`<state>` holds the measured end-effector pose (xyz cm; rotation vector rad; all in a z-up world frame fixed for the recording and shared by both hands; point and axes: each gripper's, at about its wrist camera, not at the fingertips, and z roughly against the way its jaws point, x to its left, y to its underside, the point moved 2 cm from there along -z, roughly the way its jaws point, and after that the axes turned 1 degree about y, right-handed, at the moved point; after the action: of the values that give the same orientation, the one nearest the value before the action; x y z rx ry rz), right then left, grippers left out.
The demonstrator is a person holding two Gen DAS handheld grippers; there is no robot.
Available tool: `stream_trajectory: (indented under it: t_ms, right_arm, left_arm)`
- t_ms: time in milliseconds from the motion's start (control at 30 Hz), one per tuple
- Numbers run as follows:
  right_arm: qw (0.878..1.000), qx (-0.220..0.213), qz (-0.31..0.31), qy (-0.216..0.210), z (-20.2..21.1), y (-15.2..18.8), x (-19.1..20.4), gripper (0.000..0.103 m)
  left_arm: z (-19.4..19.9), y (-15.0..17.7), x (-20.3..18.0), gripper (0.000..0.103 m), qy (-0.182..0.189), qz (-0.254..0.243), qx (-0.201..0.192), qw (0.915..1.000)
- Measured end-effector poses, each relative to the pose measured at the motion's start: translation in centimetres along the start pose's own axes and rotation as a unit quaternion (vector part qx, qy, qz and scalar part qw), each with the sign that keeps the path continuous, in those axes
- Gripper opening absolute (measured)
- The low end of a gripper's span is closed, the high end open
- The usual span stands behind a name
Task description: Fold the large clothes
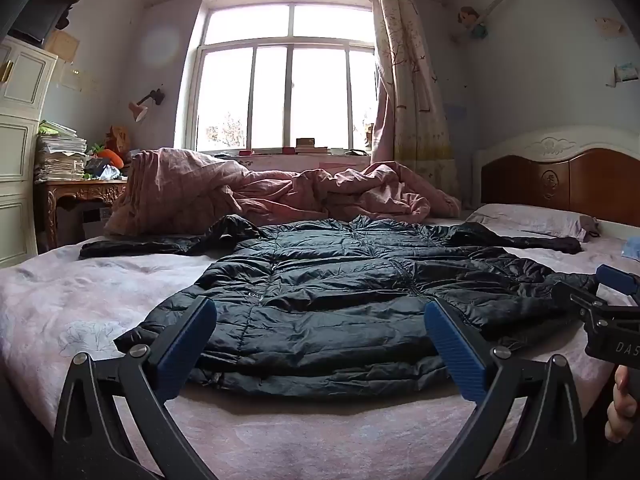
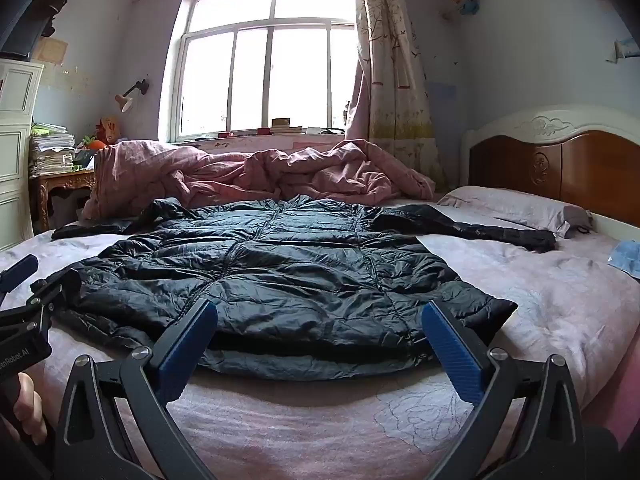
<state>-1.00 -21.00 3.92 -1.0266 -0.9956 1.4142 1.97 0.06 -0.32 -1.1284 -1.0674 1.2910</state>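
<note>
The black padded jacket [image 1: 340, 288] lies flat on the bed [image 1: 80, 300], sleeves spread left and right. Folding is not started: the left gripper [image 1: 320, 332] and right gripper [image 2: 320, 332] hover wide open and empty near the hem. Next each must grasp a sleeve.

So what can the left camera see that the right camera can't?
Only the left wrist view shows the left gripper up close, open, with the right gripper at its right edge and a bit of the hand holding it.

Only the right wrist view shows the right gripper up close, also open, with the left gripper at its left edge.

Both show the black puffy jacket spread flat on the bed, the rumpled pink blanket behind it, the pillow, the wooden headboard, the window and the curtain.
</note>
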Motion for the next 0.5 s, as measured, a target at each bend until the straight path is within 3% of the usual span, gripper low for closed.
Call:
stream_trajectory:
  t_ms: [500]
  right_arm:
    - [1.000,-0.001,0.002,0.001,-0.25,0.07,0.22,0.103]
  left_arm:
    - [0.54,-0.38,-0.26,0.103,-0.006,-0.019,-0.015,0.9997]
